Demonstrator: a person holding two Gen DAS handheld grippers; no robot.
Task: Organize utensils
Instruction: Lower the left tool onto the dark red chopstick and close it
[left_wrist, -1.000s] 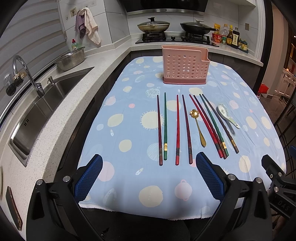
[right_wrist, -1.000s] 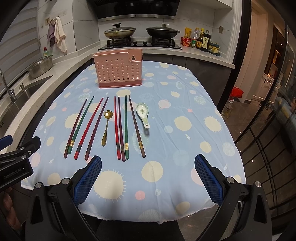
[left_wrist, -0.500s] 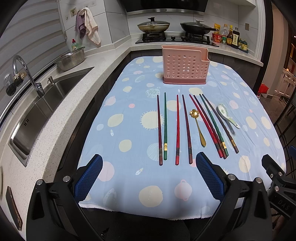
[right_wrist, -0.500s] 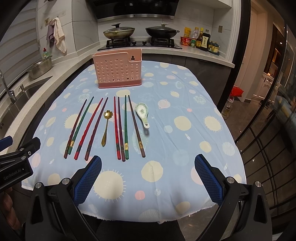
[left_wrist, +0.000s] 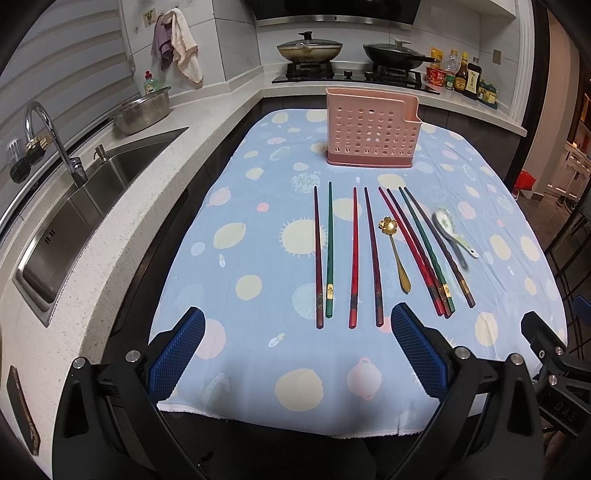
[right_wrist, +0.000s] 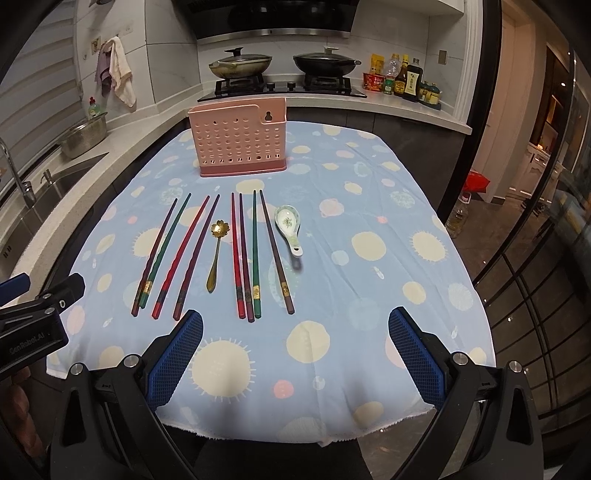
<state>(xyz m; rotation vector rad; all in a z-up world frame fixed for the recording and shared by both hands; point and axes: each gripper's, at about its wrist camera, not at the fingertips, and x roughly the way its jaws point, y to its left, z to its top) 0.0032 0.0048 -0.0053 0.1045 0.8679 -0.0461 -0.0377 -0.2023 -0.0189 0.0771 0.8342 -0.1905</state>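
A: What is lying out on the cloth?

B: Eight chopsticks (right_wrist: 236, 254) are lying side by side on the blue spotted tablecloth (right_wrist: 369, 288), tips pointing at the pink perforated holder (right_wrist: 240, 142) standing upright at the far end. A gold flower-headed spoon (right_wrist: 216, 254) is sitting between the fourth and fifth stick, and a white ceramic spoon (right_wrist: 290, 229) is resting just right of the row

A: Anything hard to make out?

B: The holder's inside is facing away, so its compartments are staying hidden. The chopsticks are showing in red, green and dark tones, but pairing them is proving difficult

A: And the tongs?

B: The left gripper (left_wrist: 295, 347) is hovering over the near edge of the cloth, blue pads spread wide, gripping nothing. The right gripper (right_wrist: 295, 349) is doing likewise, jaws wide apart and empty, both well short of the utensils
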